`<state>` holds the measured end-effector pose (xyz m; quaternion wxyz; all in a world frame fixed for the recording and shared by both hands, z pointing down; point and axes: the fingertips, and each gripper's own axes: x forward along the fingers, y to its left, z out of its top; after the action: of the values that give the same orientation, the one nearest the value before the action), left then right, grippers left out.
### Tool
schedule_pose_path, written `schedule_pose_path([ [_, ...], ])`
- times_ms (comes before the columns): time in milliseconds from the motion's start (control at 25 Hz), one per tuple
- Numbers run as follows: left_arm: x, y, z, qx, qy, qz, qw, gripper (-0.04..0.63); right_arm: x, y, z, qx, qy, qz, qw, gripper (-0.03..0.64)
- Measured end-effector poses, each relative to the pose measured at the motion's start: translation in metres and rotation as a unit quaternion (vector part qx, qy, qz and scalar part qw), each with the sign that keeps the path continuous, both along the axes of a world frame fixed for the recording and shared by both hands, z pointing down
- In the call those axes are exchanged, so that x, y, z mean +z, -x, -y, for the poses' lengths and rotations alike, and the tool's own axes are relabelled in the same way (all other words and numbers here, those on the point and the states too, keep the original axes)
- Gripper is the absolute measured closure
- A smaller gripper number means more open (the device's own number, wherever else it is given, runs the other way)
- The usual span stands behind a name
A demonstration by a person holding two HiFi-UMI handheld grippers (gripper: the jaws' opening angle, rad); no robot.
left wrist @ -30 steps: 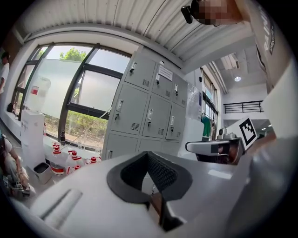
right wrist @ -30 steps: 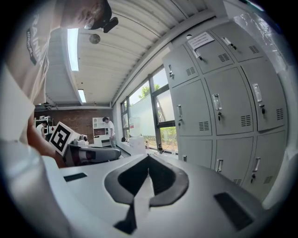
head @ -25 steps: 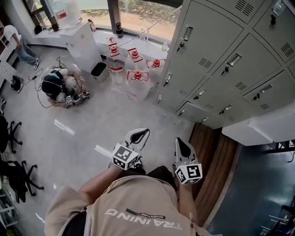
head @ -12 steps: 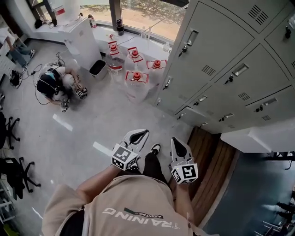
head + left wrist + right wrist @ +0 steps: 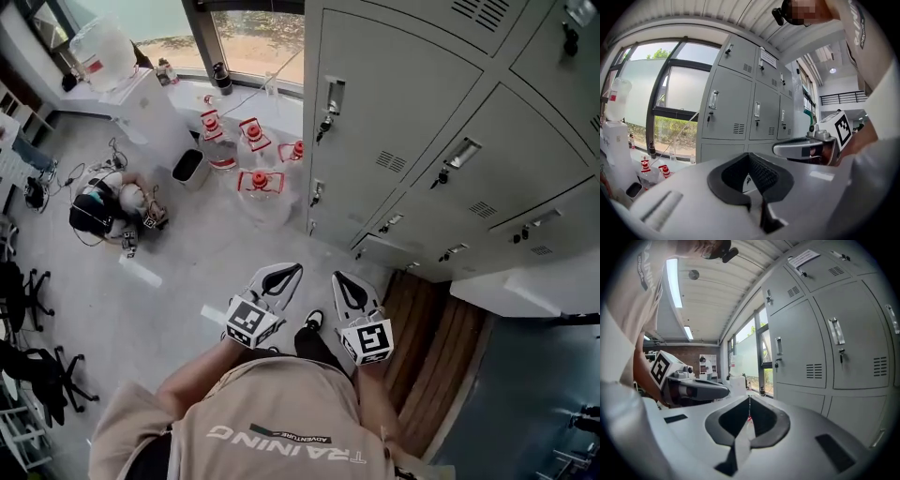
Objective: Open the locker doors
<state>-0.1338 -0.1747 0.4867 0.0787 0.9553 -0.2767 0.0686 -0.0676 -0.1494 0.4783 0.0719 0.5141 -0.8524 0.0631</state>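
Note:
A bank of grey lockers (image 5: 403,131) fills the upper right of the head view, every door closed, each with a vertical handle (image 5: 333,97) and a lock below it. The same closed doors show in the left gripper view (image 5: 736,103) and the right gripper view (image 5: 806,348). My left gripper (image 5: 292,271) and right gripper (image 5: 339,279) are held side by side in front of my chest, well short of the lockers. Both are shut with nothing between their fingers. The left gripper's (image 5: 749,155) tips meet; the right gripper's (image 5: 750,400) tips leave only a thin slit.
Several large water bottles with red caps (image 5: 261,187) stand on the floor at the lockers' left end. A white water dispenser (image 5: 141,94) and a black bin (image 5: 187,166) stand further left. A person (image 5: 103,206) crouches on the floor. Office chairs (image 5: 28,375) line the left edge; a wooden platform (image 5: 422,328) runs below the lockers.
The lockers have come nearer and fill more of the head view. Both grippers stay shut before my chest; the right one has shifted a little to the left.

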Motion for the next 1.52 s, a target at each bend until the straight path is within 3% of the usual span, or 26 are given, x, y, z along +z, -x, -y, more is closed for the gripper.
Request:
schedule_pose_path([
  [280, 0.005, -0.026, 0.036, -0.017, 0.001, 0.024, 0.9996, 0.589, 0.023, -0.026, 0.055, -0.025, 0.013, 0.01, 1.0, 0.606],
  [680, 0.04, -0.021, 0.089, -0.039, 0.044, 0.03, 0.9978, 0.589, 0.072, -0.03, 0.131, -0.039, 0.019, -0.048, 0.998, 0.606],
  [1000, 0.083, -0.001, 0.13, -0.046, 0.082, 0.029, 0.9952, 0.589, 0.127, -0.026, 0.211, 0.041, 0.013, -0.017, 0.999, 0.606],
  [1280, 0.113, 0.015, 0.164, -0.023, 0.1, 0.051, 0.9934, 0.589, 0.198, -0.027, 0.263, 0.113, 0.054, 0.01, 0.992, 0.604],
  [1520, 0.154, 0.021, 0.191, -0.006, 0.116, 0.06, 0.9914, 0.589, 0.24, -0.018, 0.299, 0.124, 0.065, 0.019, 0.99, 0.604],
])
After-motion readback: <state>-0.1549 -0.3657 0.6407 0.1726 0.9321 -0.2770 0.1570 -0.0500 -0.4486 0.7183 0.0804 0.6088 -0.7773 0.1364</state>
